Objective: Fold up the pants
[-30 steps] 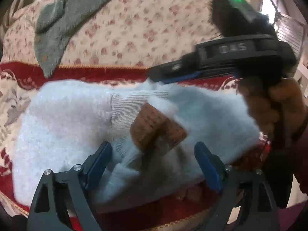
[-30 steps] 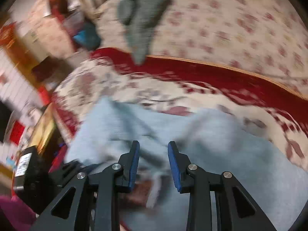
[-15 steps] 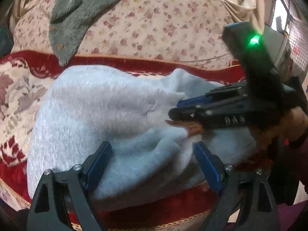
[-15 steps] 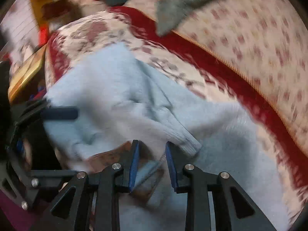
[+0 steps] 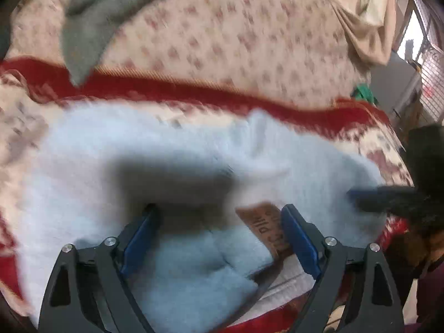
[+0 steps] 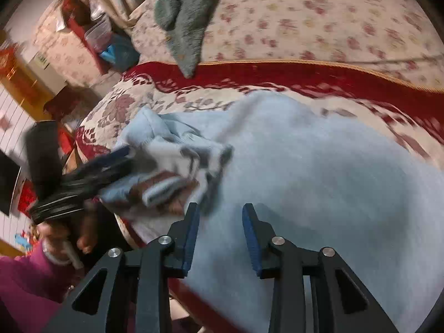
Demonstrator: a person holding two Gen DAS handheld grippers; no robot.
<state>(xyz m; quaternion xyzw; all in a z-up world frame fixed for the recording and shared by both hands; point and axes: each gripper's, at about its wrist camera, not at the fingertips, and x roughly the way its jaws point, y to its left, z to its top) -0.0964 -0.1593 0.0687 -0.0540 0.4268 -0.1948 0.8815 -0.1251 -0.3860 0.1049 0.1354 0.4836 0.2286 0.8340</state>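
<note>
We hold the left gripper (image 5: 219, 238) wide open over the bunched waistband of the pale blue fleece pants (image 6: 319, 172), gripping nothing. The right gripper (image 6: 220, 233), its jaws just reopened to a narrow gap, hangs empty above them. The pants lie on the red-bordered floral bedspread (image 6: 347, 77), long axis left to right. Risk: closing on the loose brown label (image 5: 266, 227) alone would drag only one layer.
</note>
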